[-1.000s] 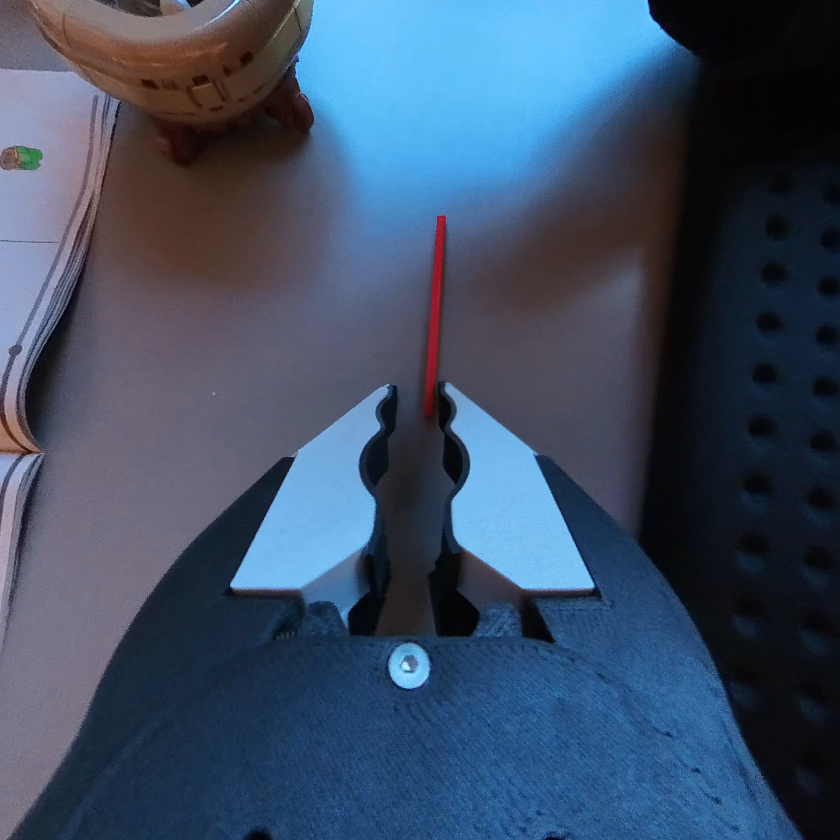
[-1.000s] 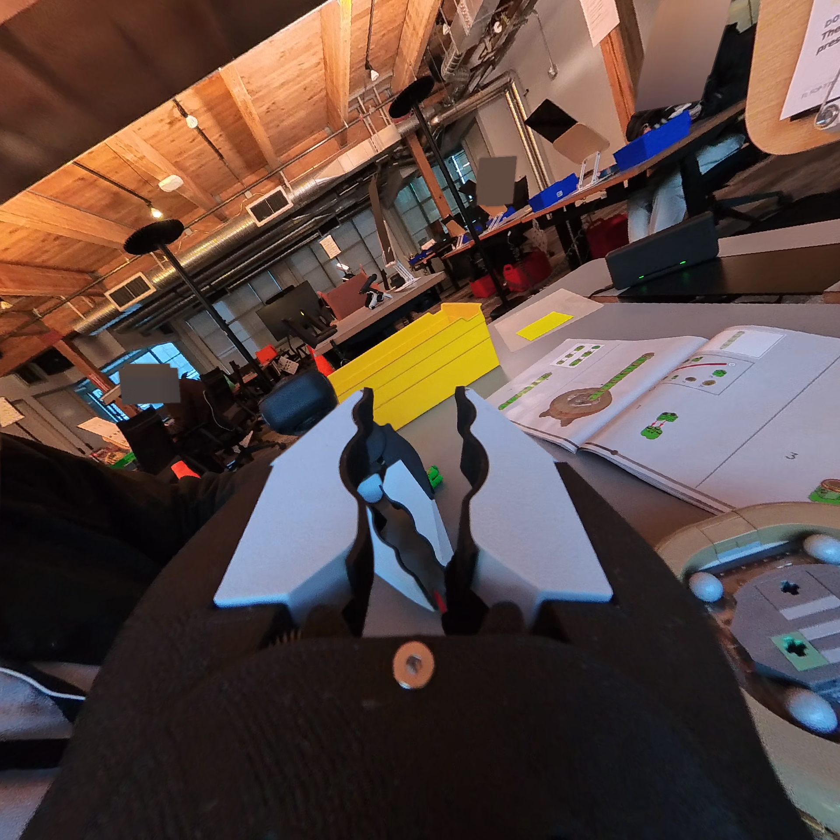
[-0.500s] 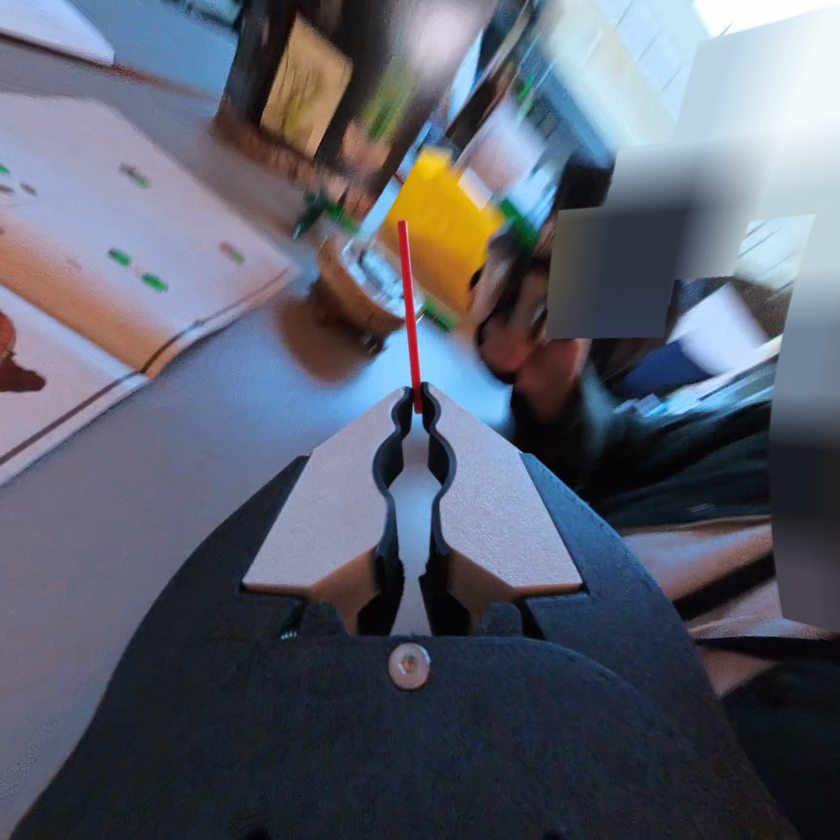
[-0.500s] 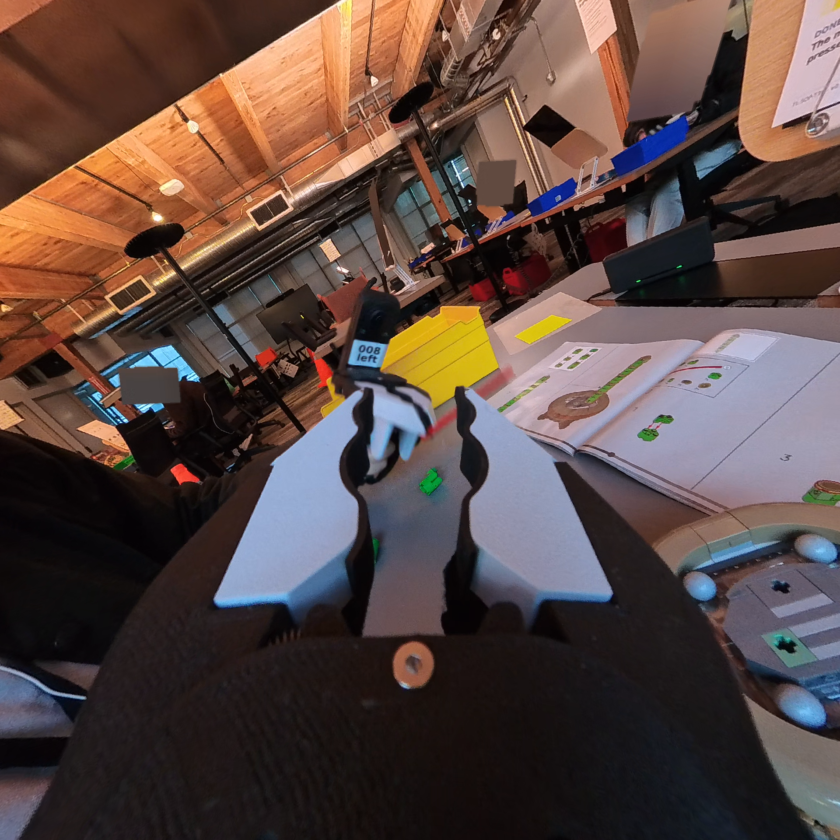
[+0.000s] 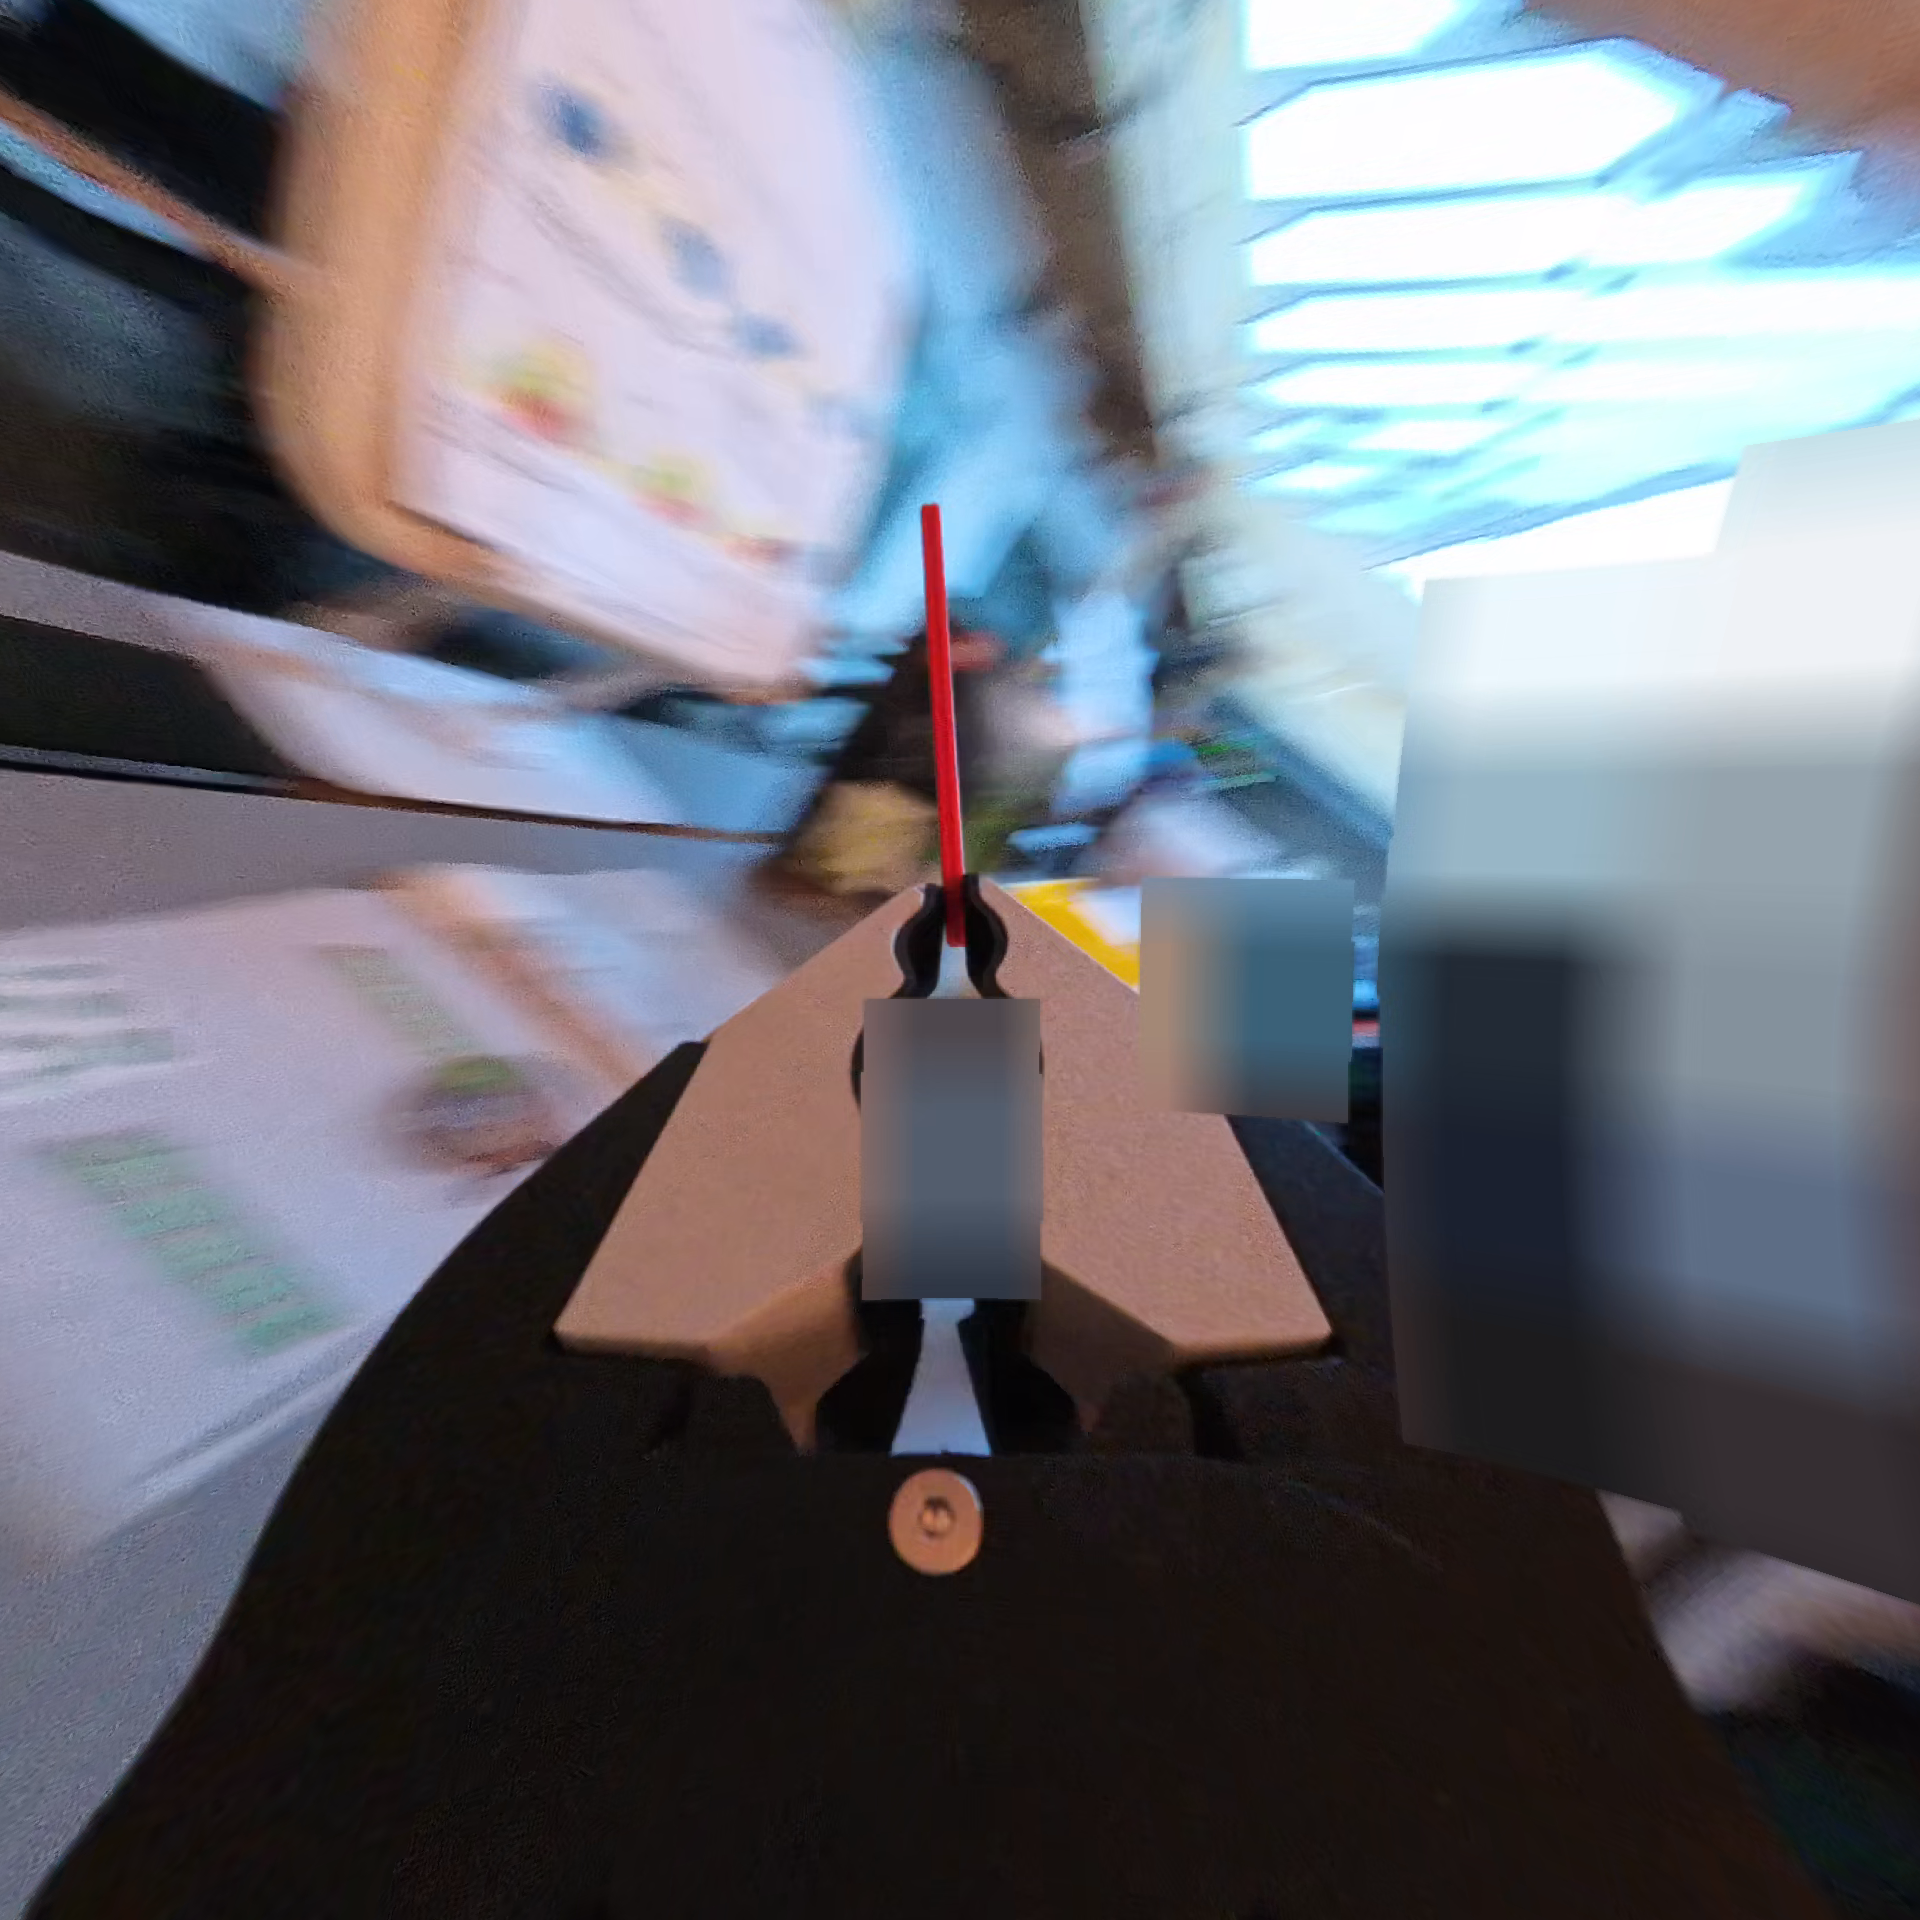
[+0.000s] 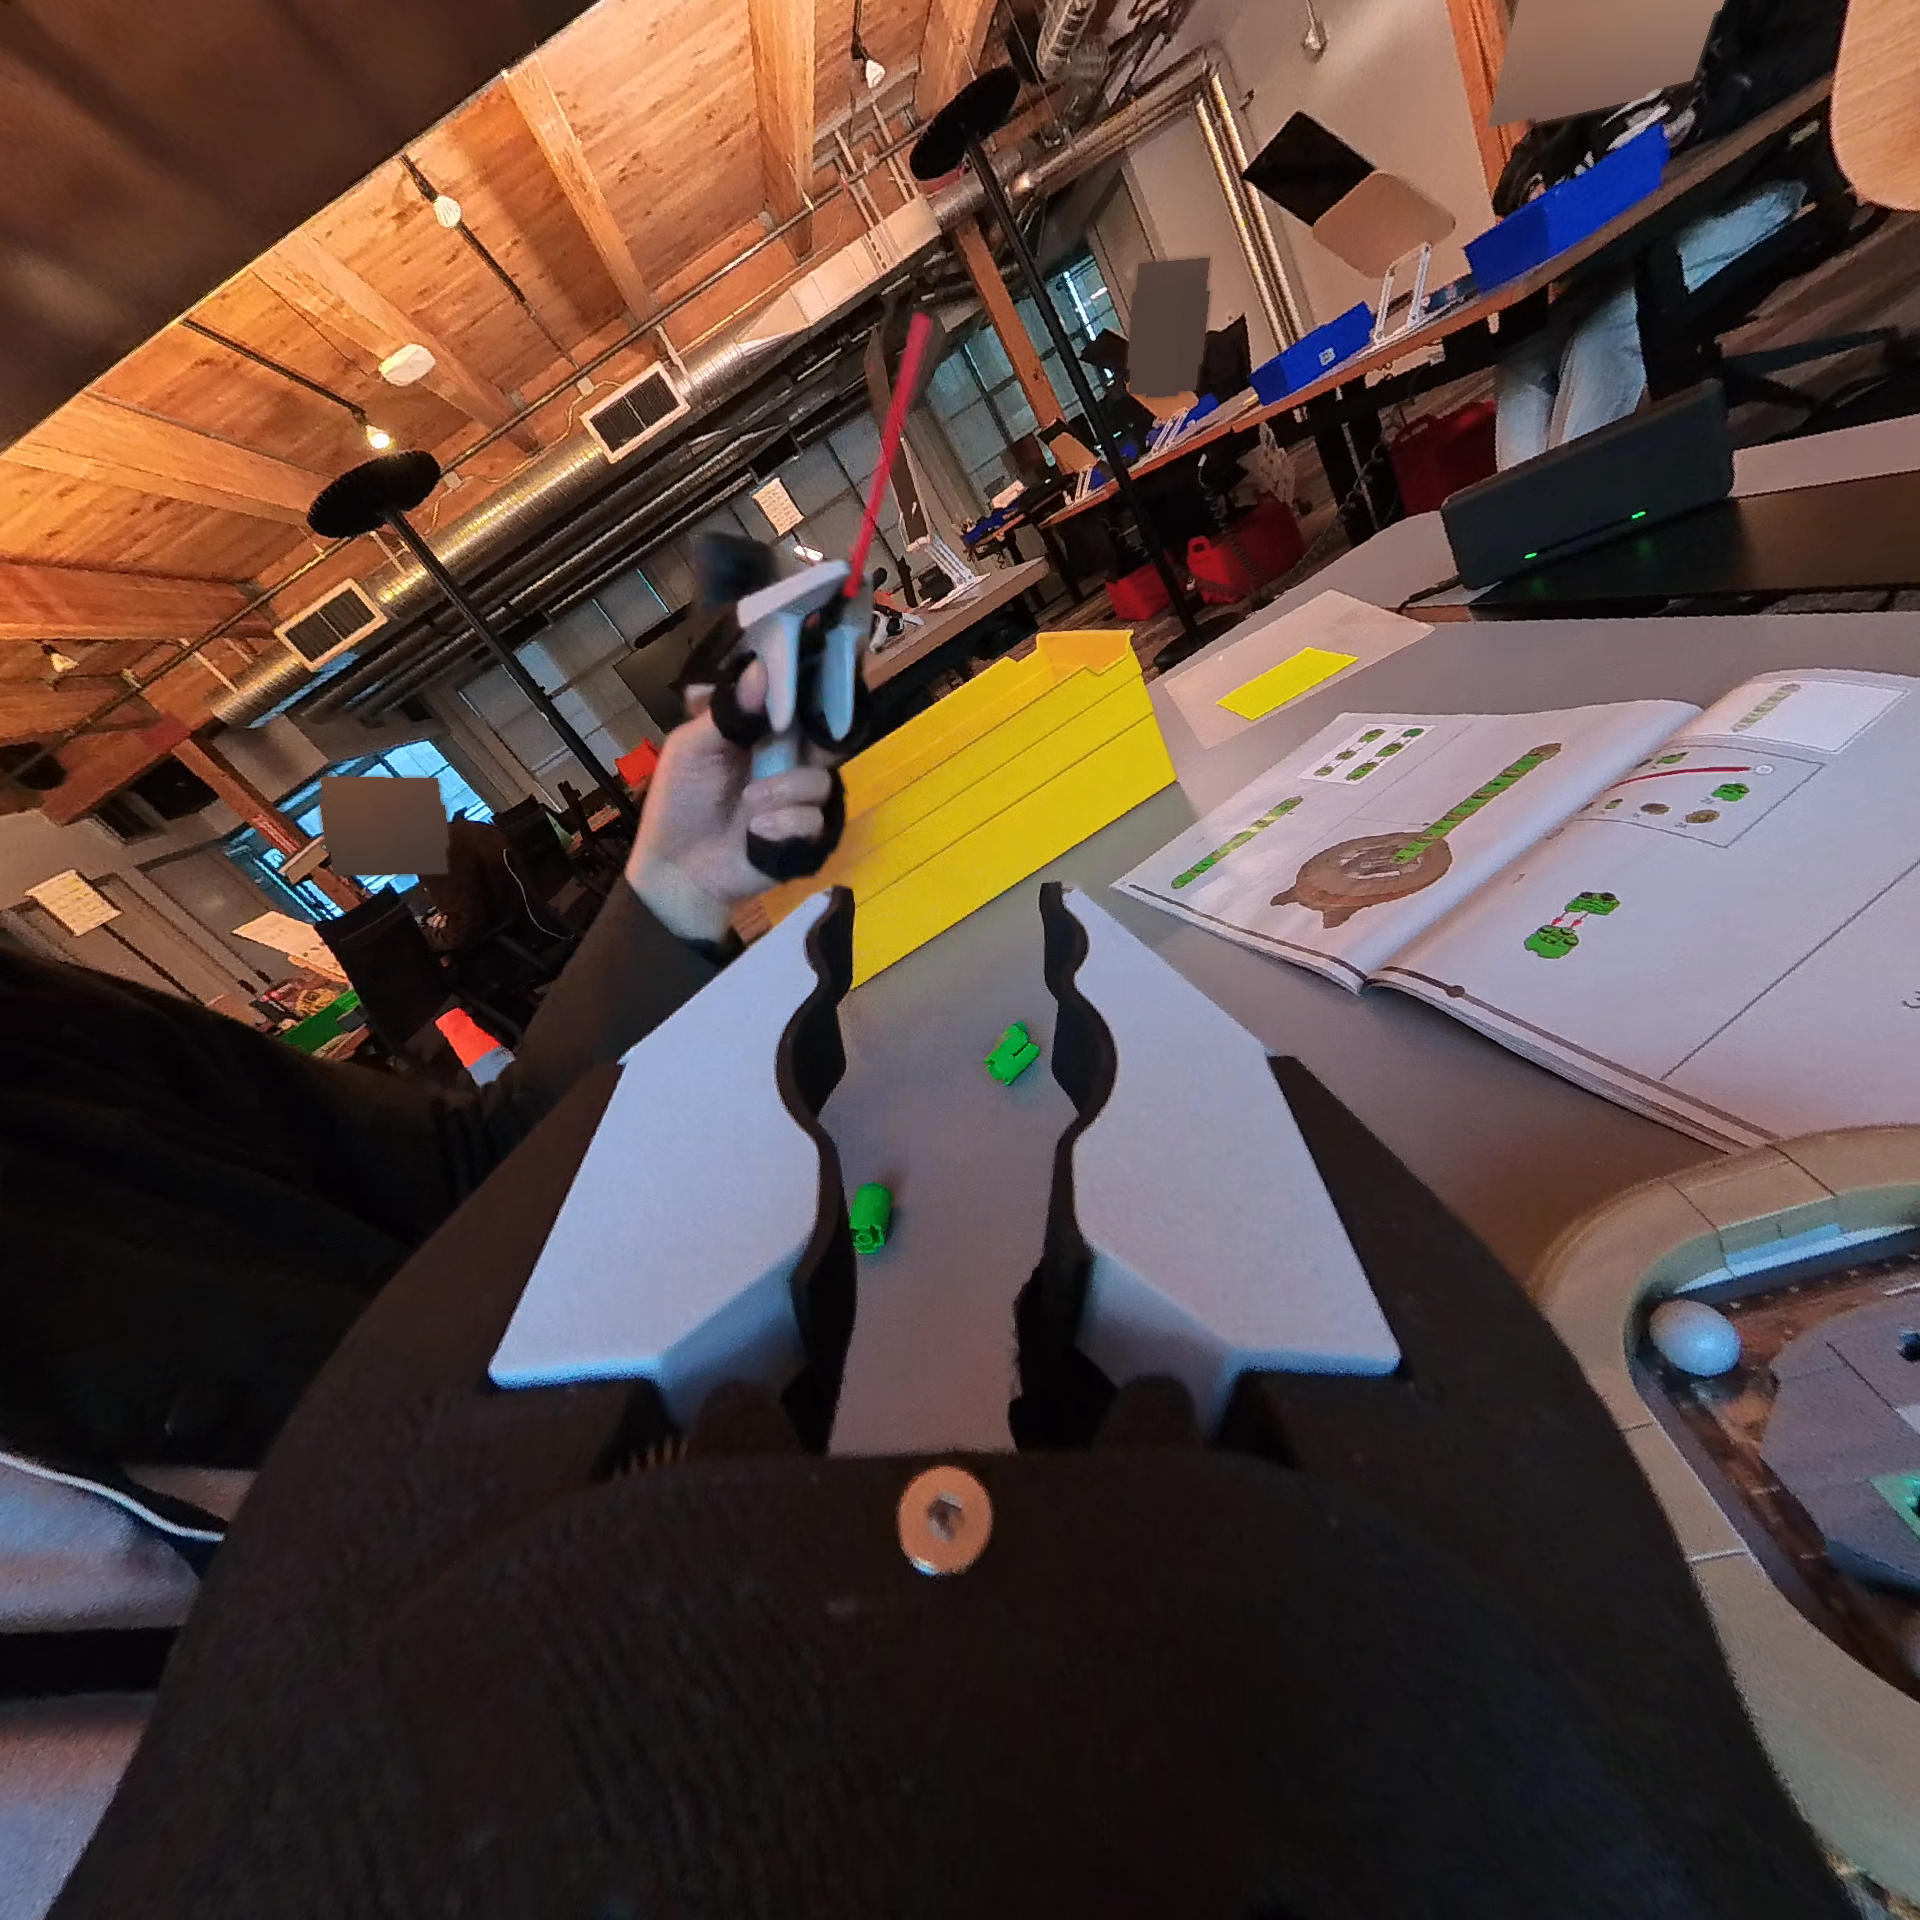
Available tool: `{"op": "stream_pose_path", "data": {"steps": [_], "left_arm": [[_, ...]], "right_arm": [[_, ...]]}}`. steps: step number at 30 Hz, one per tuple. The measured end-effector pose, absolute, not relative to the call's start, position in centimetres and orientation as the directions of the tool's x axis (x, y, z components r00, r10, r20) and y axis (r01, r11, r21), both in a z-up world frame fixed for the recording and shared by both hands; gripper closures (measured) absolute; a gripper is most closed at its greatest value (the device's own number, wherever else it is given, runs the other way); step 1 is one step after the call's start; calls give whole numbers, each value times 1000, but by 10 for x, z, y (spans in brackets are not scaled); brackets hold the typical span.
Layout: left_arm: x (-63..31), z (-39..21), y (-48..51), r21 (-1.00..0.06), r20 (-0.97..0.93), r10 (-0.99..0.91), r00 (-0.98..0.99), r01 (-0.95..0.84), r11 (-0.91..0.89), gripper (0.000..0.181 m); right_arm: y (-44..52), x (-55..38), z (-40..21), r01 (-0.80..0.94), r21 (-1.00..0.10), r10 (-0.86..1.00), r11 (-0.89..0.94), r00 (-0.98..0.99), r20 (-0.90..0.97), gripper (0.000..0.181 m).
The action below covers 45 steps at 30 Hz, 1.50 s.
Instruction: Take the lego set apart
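My left gripper (image 5: 954, 891) is shut on a thin red rod (image 5: 941, 717) that sticks straight out from its tips; its view is blurred by motion. In the right wrist view the left gripper (image 6: 831, 597) is held high above the table in a hand, with the red rod (image 6: 886, 457) pointing up. My right gripper (image 6: 945, 914) is open and empty, low over the grey table (image 6: 935, 1320). Two small green lego pieces (image 6: 1010, 1051) (image 6: 870, 1218) lie on the table between its fingers. The tan round lego model (image 6: 1704, 1351) sits at the right edge.
An open instruction booklet (image 6: 1558, 883) lies on the table to the right. A yellow bin (image 6: 997, 769) stands beyond the right gripper. A black box (image 6: 1590, 499) sits at the far right. The holder's dark sleeve (image 6: 208, 1195) is at the left. Some 25 cm of space lies between my two pairs of fingers.
My left gripper closed on the red rod, lifted it off the table and swung it high. The right gripper stayed nearly still and open.
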<state>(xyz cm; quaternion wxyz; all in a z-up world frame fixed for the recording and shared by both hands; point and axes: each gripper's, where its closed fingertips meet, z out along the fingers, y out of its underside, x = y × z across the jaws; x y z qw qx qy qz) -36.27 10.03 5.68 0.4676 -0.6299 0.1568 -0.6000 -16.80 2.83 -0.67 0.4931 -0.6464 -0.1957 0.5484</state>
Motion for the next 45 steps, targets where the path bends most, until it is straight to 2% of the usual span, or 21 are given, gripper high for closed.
{"op": "stream_pose_path", "data": {"steps": [1,2,3,5,7,11,15,17,20,22,24,25,26,27,29,34,36,39,43,45], "left_arm": [[-391,47,118,-870,492,-695,525,276,-408,180],[-432,36,132,-925,333,-538,775,158,-345,180],[-478,29,138,-940,169,-336,927,49,-337,180],[-543,19,131,-916,-28,-40,999,-42,-398,181],[-574,0,122,-865,-81,81,993,-29,-502,181],[-596,-53,118,-711,-167,104,981,-47,-701,180],[-609,-87,115,-593,-256,110,960,-66,-802,179],[-613,-84,118,-606,-283,139,949,-64,-793,162],[-596,-44,131,-749,-295,148,944,-132,-650,148],[-538,-11,143,-864,-221,-10,975,-200,-463,156],[-442,3,137,-931,-98,-382,919,-221,-291,161],[-394,-2,123,-937,-19,-575,818,-215,-274,170],[-356,-15,105,-918,82,-713,697,-226,-326,165],[-331,-31,90,-877,174,-784,597,-268,-399,152],[-306,-60,67,-801,270,-847,457,-382,-461,151],[-315,-108,48,-708,124,-930,347,-626,-328,142],[-306,-108,11,-707,210,-964,161,-656,-263,150],[-301,-112,-38,-683,304,-950,-71,-712,-165,149],[-297,-130,-58,-639,285,-944,-166,-767,-58,139],[-296,-137,-60,-617,285,-943,-172,-786,-43,142]], "right_arm": [[28,-169,-7,-286,-850,793,-442,319,-519,146],[28,-170,-8,-284,-849,792,-446,317,-522,146],[28,-171,-10,-280,-848,791,-451,315,-525,146],[27,-174,-14,-263,-843,787,-470,308,-535,146],[26,-178,-18,-249,-840,786,-483,301,-541,146],[24,-183,-24,-215,-847,790,-487,305,-532,146],[23,-185,-25,-203,-849,792,-489,304,-529,146],[22,-186,-26,-201,-845,791,-495,298,-534,146],[22,-187,-28,-193,-845,791,-498,298,-535,146],[22,-187,-29,-189,-846,791,-499,299,-534,146],[22,-188,-30,-185,-844,790,-503,298,-536,146],[22,-188,-30,-184,-844,789,-505,297,-537,146],[22,-188,-31,-183,-843,789,-505,297,-537,146],[22,-188,-31,-182,-843,789,-506,297,-538,146],[21,-188,-30,-183,-842,790,-508,290,-540,146],[18,-191,-31,-168,-847,797,-505,285,-532,146],[18,-192,-33,-156,-850,799,-504,291,-527,145],[17,-193,-34,-145,-852,802,-503,290,-523,145],[16,-194,-34,-143,-852,803,-503,288,-522,146],[17,-193,-34,-145,-853,803,-501,291,-521,145]]}}
